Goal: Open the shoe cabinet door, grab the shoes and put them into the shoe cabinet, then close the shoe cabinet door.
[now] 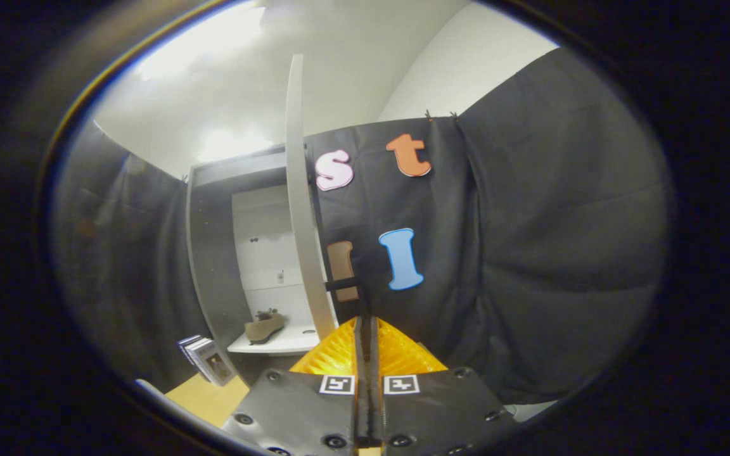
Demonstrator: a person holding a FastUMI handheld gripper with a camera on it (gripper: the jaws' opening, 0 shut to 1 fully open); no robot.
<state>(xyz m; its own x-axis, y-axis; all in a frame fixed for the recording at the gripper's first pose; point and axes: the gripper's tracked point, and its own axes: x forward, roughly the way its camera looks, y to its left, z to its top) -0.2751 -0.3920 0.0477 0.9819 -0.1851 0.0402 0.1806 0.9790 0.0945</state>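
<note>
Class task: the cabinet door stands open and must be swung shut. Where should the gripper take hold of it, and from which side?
Grip the dark handle jutting from the door on its outer face, coming from that side. The closed gripper already has its fingertips right at it. The shoe sits on the shelf inside.

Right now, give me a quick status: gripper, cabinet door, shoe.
Gripper shut on the door handle. Cabinet door swung open, edge-on ahead of the fingers. Shoe already on the cabinet shelf. Books stand outside, clear of the door.
</note>
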